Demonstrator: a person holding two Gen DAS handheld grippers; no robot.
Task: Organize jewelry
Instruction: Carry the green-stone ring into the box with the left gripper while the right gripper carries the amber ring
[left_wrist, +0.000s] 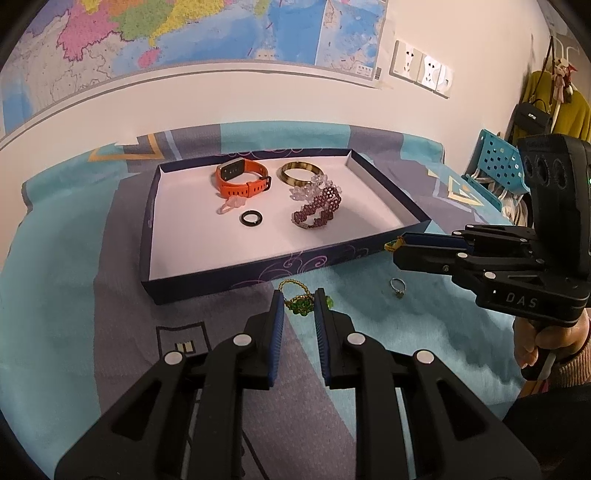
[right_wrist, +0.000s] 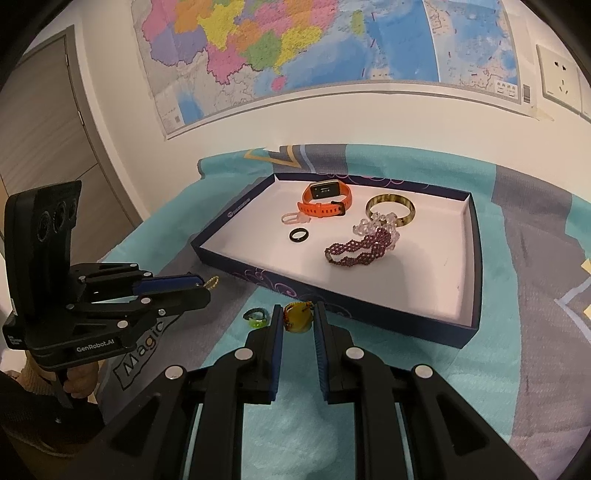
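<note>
A shallow dark-blue box (left_wrist: 258, 271) (right_wrist: 332, 306) with a white floor lies on the cloth. It holds an orange watch (left_wrist: 242, 178) (right_wrist: 327, 201), a tortoiseshell bangle (left_wrist: 300, 172) (right_wrist: 390, 208), a purple bead bracelet (left_wrist: 317, 208) (right_wrist: 360, 247), clear beads (left_wrist: 310, 188), a black ring (left_wrist: 251, 218) (right_wrist: 298, 235) and a pink clasp (left_wrist: 231, 205). My left gripper (left_wrist: 299, 306) (right_wrist: 205, 288) is open around a green bead piece with gold chain (left_wrist: 299, 304). My right gripper (right_wrist: 298, 321) (left_wrist: 397, 245) is open around a yellow-orange ring (right_wrist: 297, 319). A silver ring (left_wrist: 398, 287) lies on the cloth.
A small green ring (right_wrist: 255, 317) lies left of my right gripper. The cloth (left_wrist: 74, 295) is teal and grey. A map and wall sockets (left_wrist: 421, 68) are behind; a blue perforated basket (left_wrist: 496, 160) stands at the right edge.
</note>
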